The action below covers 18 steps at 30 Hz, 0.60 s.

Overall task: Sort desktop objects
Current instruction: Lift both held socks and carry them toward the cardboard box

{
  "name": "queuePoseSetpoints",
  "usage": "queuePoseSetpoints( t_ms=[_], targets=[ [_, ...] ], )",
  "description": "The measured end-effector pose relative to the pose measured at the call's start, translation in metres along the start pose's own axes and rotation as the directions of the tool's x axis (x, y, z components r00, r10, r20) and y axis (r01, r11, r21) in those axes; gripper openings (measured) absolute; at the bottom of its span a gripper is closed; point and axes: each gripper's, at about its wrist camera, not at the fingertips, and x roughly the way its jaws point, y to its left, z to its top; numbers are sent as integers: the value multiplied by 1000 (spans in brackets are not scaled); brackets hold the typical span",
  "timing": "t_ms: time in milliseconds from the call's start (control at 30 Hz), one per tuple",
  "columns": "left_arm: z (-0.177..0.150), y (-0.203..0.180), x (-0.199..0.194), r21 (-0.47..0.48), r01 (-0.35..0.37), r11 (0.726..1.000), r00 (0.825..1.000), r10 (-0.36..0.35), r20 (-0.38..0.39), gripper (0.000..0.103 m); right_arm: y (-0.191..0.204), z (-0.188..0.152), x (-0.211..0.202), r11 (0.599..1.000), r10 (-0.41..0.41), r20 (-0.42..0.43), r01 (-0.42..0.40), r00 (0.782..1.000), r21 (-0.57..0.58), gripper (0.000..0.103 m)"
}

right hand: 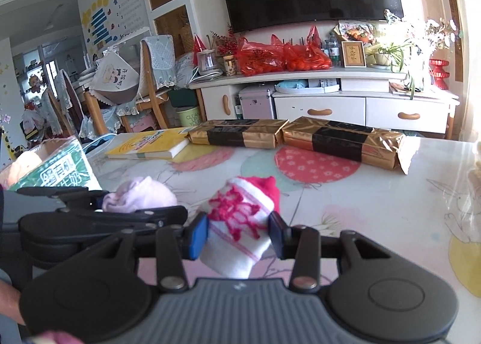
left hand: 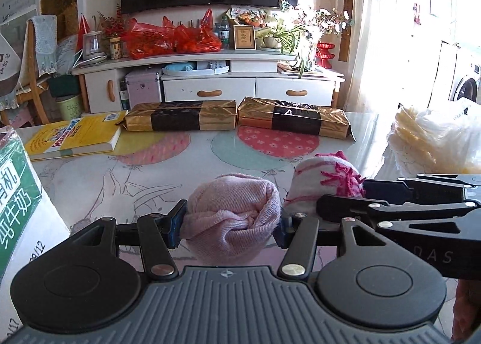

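Both grippers are loaded: the left gripper is clamped on a rolled pale-pink sock, pads pressing its sides, and the right gripper is closed on a white sock w/ hot-pink pattern, jaws partly shut around the bundle. Both rolls look lifted just above the table and close to each other — so pick-up seems done, placement isn't. Where they go can't be told; the green-and-white carton at left is one guess. Yellow book and two gold-black packages at the far edge look lined up already, maybe sorted — the plastic bag at right looks untouched.
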Motion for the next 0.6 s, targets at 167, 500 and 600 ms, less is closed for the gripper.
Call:
queuePoseSetpoints(
  t_ms=[167, 500, 600],
  targets=[
    [-4, 3, -27, -4, 2, 1000, 1000, -2, 26, 67, 11, -2, -17, 1000, -8, 16, 8, 1000, -18, 42],
    [11, 41, -82, -40, -34, 999, 997, 37, 73, 67, 40, 1, -42, 999, 6, 36, -4, 999, -50, 42],
    [17, 58, -98, -44, -52, 998, 994, 56, 96, 67, 54, 6, -44, 997, 16, 44, -12, 999, -74, 42]
  ],
)
